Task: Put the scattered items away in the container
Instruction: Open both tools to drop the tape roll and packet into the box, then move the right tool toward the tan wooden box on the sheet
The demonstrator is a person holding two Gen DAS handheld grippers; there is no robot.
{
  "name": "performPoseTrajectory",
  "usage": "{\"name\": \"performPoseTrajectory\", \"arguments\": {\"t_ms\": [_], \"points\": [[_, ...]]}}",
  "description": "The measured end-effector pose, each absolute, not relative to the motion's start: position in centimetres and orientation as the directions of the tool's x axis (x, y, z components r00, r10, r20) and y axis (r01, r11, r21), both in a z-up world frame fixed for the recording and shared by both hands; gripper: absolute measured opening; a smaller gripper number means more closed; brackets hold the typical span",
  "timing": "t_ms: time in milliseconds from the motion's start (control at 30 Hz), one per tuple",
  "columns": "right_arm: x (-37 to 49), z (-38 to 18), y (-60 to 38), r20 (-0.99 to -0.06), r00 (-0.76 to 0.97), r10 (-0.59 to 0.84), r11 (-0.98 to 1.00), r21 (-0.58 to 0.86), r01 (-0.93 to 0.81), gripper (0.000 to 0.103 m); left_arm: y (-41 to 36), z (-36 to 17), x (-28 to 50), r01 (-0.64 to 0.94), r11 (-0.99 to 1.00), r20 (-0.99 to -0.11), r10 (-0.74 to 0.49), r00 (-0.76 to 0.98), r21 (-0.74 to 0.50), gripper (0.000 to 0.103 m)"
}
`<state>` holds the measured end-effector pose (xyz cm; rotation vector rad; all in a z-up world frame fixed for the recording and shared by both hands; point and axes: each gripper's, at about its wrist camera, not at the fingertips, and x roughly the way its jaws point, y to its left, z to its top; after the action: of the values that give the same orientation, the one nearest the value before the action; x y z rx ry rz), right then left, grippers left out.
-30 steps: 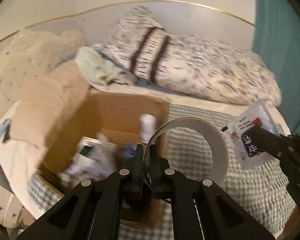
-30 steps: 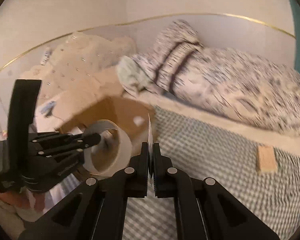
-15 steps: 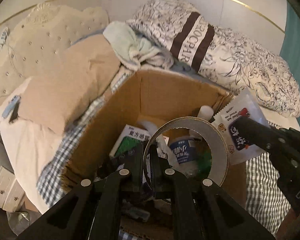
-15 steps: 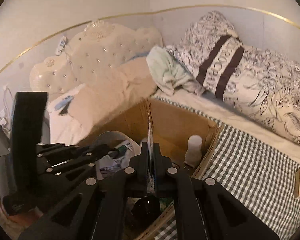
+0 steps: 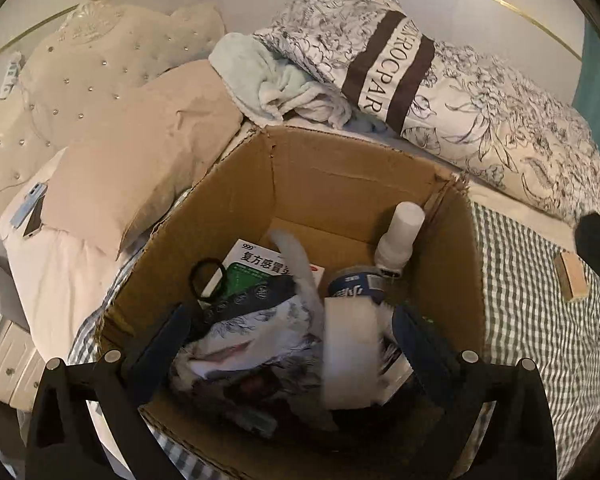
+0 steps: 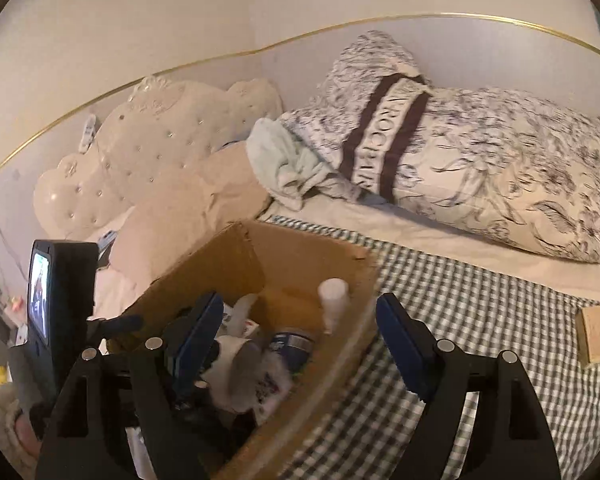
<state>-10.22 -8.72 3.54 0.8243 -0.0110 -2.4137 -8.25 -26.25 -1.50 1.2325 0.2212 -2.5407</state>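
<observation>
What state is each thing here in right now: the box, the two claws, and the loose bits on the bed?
Cardboard box: open-topped, partly filled.
Left gripper: jaws opening, nothing pressed between them.
Right gripper: jaws opening, nothing gripped.
White bottle: upright inside the box.
Medicine packet: lying flat in the box.
Wooden block: lying on the checked sheet, outside the box.

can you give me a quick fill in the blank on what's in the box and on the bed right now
1. The white bottle stands inside the ____ box.
2. The small wooden block lies on the ____ blanket.
3. The medicine packet in the box is white and ____.

Missing words: cardboard; checked; green
</observation>
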Motion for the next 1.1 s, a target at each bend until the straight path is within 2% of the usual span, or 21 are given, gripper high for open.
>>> {"name": "performPoseTrajectory", "arguments": {"t_ms": [133,333,567,767,1100], "points": [[-10.5,3.7,-4.2,-0.566,-0.671,-0.479,-0.867,0.184,0.463,0.079,-23.6,-0.2,-8.5,0.319,-0.945,-0.774,-0.146,-0.616,-0.076,0.103],[-10.3,2.9,4.8,-0.607,-0.713,-0.352,-0.929,0.135,0.344,0.079,-15.1,1.4,-10.0,0.173,-0.975,-0.728,-0.018,-0.686,-0.139,0.103],[-10.6,0.1,15.5,-0.667,-0.720,-0.190,-0.980,0.085,0.179,0.079,-5.0,-2.3,-12.8,0.021,-0.992,-0.748,0.082,-0.659,-0.126,0.103],[-13.8,-3.3,20.8,-0.741,-0.661,-0.114,-0.992,0.047,0.119,0.079,-0.9,-7.0,-14.5,-0.012,-0.994,-0.820,0.094,-0.564,-0.106,0.103],[-21.0,-9.8,23.2,-0.793,-0.606,-0.054,-0.990,-0.036,0.135,0.079,-0.9,-11.4,-15.6,0.041,-0.996,-0.882,0.055,-0.469,-0.084,0.103]]}}
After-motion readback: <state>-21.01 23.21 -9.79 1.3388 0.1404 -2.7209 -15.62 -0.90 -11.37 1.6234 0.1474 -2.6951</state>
